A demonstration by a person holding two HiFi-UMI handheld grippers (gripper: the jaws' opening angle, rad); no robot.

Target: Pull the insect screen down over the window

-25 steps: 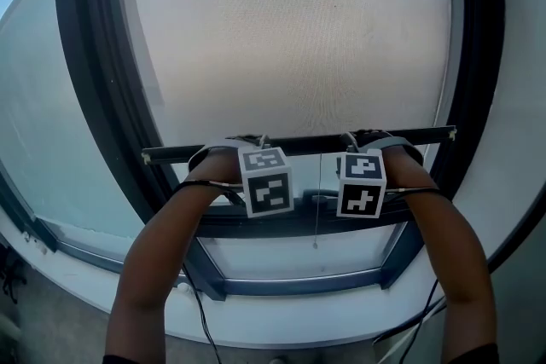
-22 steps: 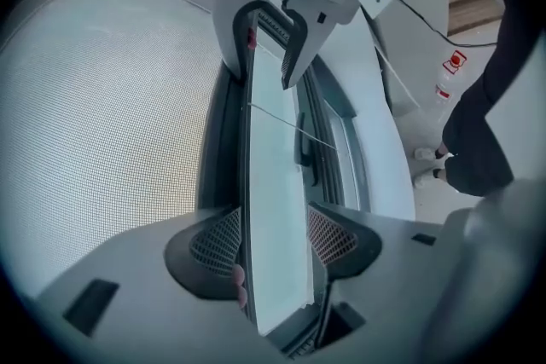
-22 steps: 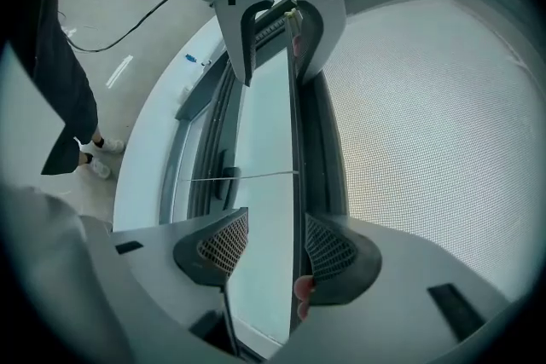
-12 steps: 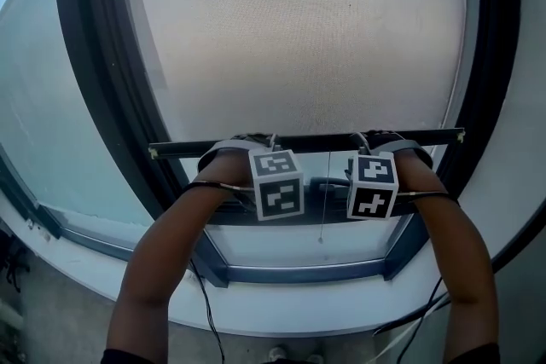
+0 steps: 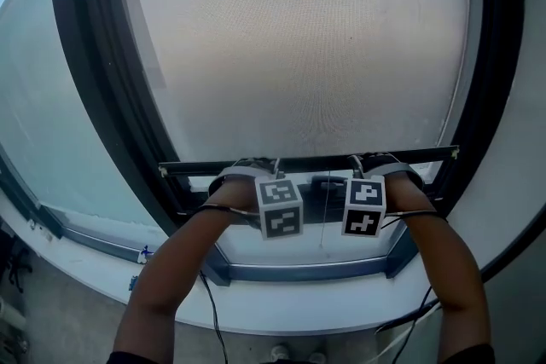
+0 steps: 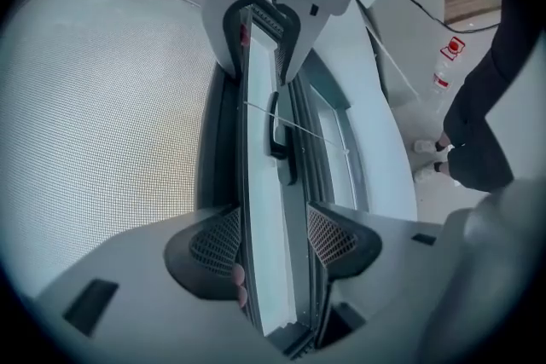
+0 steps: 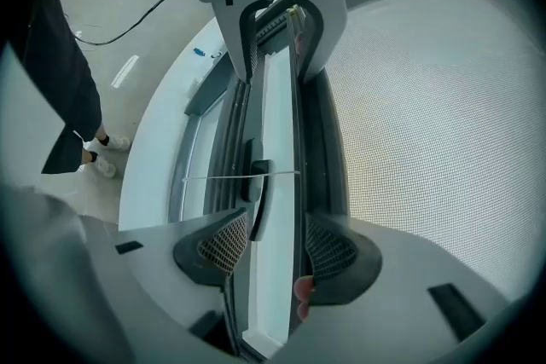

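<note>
Window frame [image 5: 94, 81]: dark and curved, rising up the left side, with a white sill [image 5: 281, 311] below.
Insect screen [image 5: 299, 47]: pale mesh covering nearly the whole opening. Its bottom bar [image 5: 311, 163] lies level, low down and just above the lower rail of the frame.
Left gripper [image 6: 273, 239]: jaws on either side of the bottom bar, meshed pads [image 6: 217, 239] against it, gripping its left half.
Pull cord [image 5: 322, 213]: a thin line hanging from the bar between the two marker cubes.
Right gripper [image 7: 269, 247]: clamped across the same bar, right of the cord, with a fingertip [image 7: 303, 290] showing beside one pad.
</note>
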